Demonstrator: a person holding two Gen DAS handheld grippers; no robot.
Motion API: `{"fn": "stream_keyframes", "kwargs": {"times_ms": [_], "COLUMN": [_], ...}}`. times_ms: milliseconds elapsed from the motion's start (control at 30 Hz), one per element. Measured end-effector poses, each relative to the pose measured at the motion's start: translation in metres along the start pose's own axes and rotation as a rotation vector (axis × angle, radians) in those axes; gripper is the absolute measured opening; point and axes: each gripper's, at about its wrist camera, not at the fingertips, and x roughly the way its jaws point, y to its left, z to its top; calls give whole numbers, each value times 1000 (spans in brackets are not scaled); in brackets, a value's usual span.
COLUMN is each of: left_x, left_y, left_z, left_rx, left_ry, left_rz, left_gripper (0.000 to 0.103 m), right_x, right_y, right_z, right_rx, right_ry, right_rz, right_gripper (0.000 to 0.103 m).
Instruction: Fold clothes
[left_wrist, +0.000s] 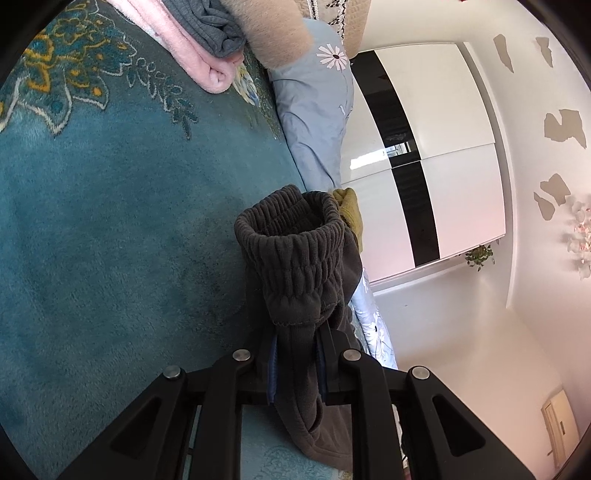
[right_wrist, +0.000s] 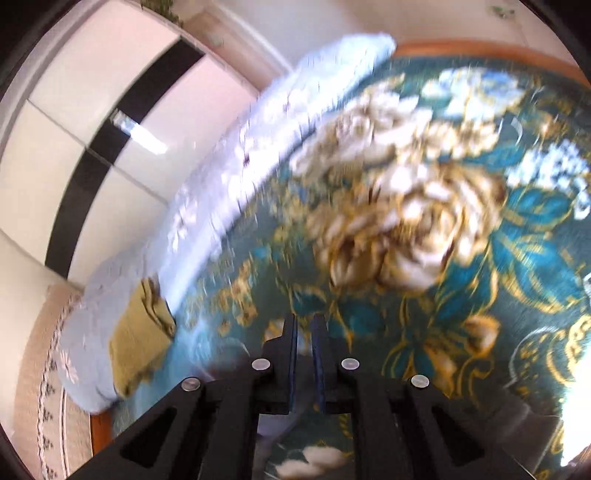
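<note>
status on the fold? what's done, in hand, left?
Done: folded pink and grey pieces stacked at the far end of the teal blanket. In hand: the left gripper is shut on dark grey fleece trousers near the elastic waistband, not yet folded; the right gripper is shut and holds nothing. Left: the trousers, likely the olive garment by the blue pillow.

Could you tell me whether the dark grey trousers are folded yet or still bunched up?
Still bunched: the left gripper pinches the trousers below the gathered waistband, which stands open.
</note>
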Motion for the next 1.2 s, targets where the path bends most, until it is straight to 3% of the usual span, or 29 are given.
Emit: {"fn": "stream_keyframes", "kwargs": {"times_ms": [100, 233, 300, 367, 500, 600, 700, 933, 1033, 1100, 1167, 1200], "left_x": [1, 2, 3, 3, 4, 4, 5, 6, 6, 6, 7, 7], "left_y": [2, 3, 3, 2, 3, 5, 6, 10, 12, 12, 13, 13], "left_z": [0, 2, 2, 2, 1, 1, 1, 1, 2, 1, 1, 1], "left_rx": [-10, -16, -15, -16, -23, -30, -37, -58, -64, -68, -71, -70], "left_ry": [4, 8, 9, 10, 13, 16, 19, 25, 29, 34, 39, 41], "left_rz": [-4, -8, -8, -8, -10, -11, -11, -16, -16, -18, -22, -23], "left_gripper": [15, 15, 15, 15, 15, 16, 16, 16, 16, 16, 16, 16], "right_x": [-11, 2, 20, 41, 86, 107, 117, 107, 107, 110, 114, 116], "right_y": [33, 81, 105, 118, 125, 97, 73, 56, 55, 51, 47, 46], "right_z": [-11, -45, -67, -88, -130, -143, -150, -144, -138, -133, -128, -125], "right_rx": [-48, -174, -249, -284, -283, -36, 203, 371, 361, 353, 346, 338], "right_ry": [-37, 133, 235, 315, 446, 487, 464, 279, 269, 259, 250, 243], "right_rz": [94, 212, 232, 212, 120, 148, 189, 117, 93, 83, 73, 66], "right_gripper": [11, 11, 23, 34, 34, 38, 55, 56, 46, 21, 6, 6]}}
